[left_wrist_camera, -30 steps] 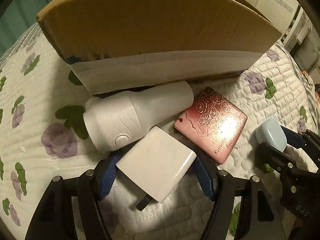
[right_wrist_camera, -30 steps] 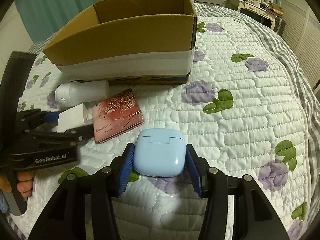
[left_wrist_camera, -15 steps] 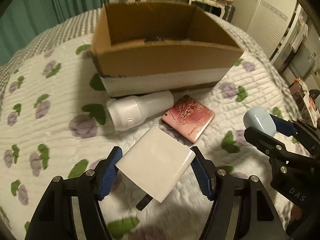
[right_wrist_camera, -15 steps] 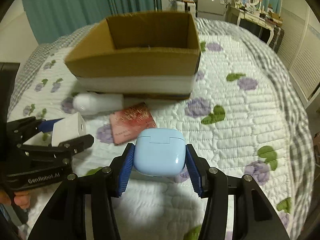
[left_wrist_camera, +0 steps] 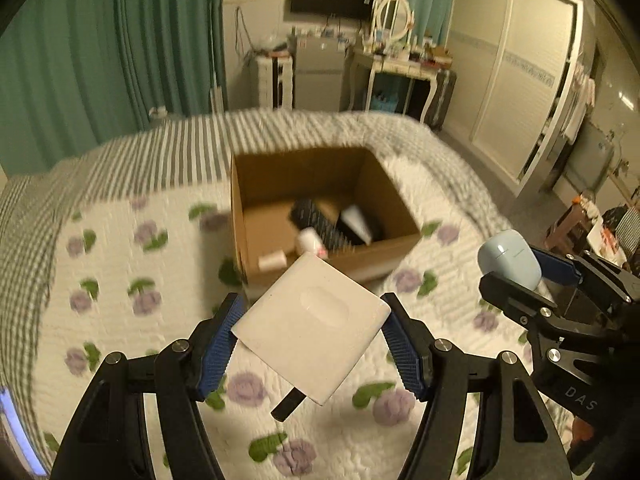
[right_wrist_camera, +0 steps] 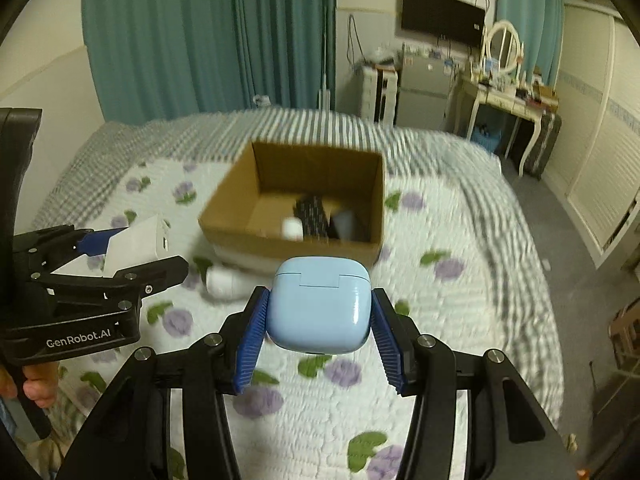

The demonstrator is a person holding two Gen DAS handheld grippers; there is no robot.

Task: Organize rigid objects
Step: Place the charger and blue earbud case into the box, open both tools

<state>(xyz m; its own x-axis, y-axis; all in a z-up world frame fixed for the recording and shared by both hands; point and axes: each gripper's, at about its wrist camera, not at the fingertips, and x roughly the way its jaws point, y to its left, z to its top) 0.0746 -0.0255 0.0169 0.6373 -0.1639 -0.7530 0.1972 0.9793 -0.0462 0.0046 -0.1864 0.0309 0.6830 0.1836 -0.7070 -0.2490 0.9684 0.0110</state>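
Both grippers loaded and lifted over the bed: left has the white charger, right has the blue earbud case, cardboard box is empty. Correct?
Not quite: the cardboard box is not empty. The left wrist view shows several items inside, too blurred to name. The rest holds: left gripper holds the white charger, right gripper holds the blue earbud case.

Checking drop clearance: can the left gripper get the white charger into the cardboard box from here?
Probably yes. The left gripper holds the white charger above the bed, short of the cardboard box, whose top is open. The right gripper with the blue earbud case is off to the side.
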